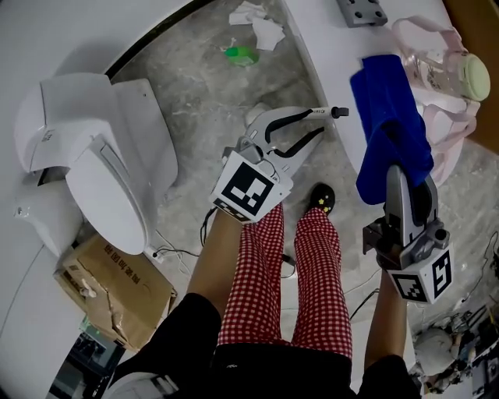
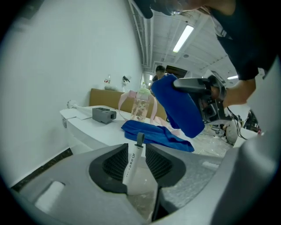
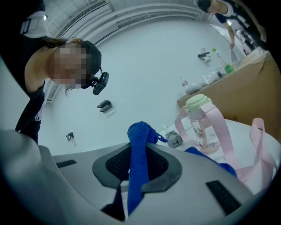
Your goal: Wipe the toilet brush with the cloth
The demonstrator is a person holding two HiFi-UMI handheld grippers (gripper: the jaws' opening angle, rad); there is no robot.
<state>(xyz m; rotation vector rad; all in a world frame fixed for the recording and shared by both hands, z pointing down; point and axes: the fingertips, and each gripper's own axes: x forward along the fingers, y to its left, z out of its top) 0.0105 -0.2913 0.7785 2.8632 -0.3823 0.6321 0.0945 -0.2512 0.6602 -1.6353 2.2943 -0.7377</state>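
My left gripper (image 1: 318, 123) is shut on the toilet brush's thin white handle (image 2: 131, 165), whose dark tip (image 1: 339, 112) pokes out past the jaws toward the white counter (image 1: 327, 54). The brush head does not show. My right gripper (image 1: 401, 178) is shut on the blue cloth (image 1: 390, 117); one end of the cloth lies on the counter and the rest hangs up to the jaws. In the right gripper view the cloth (image 3: 137, 149) stands bunched between the pads. From the left gripper view the cloth (image 2: 180, 107) hangs just right of the handle tip, apart from it.
A white toilet (image 1: 101, 164) with its lid down stands at the left, a torn cardboard box (image 1: 109, 288) in front of it. On the counter are a pink-strapped bottle (image 1: 444, 70) and a grey block (image 1: 361, 12). Crumpled paper (image 1: 261, 27) and a green object (image 1: 240, 53) lie on the floor.
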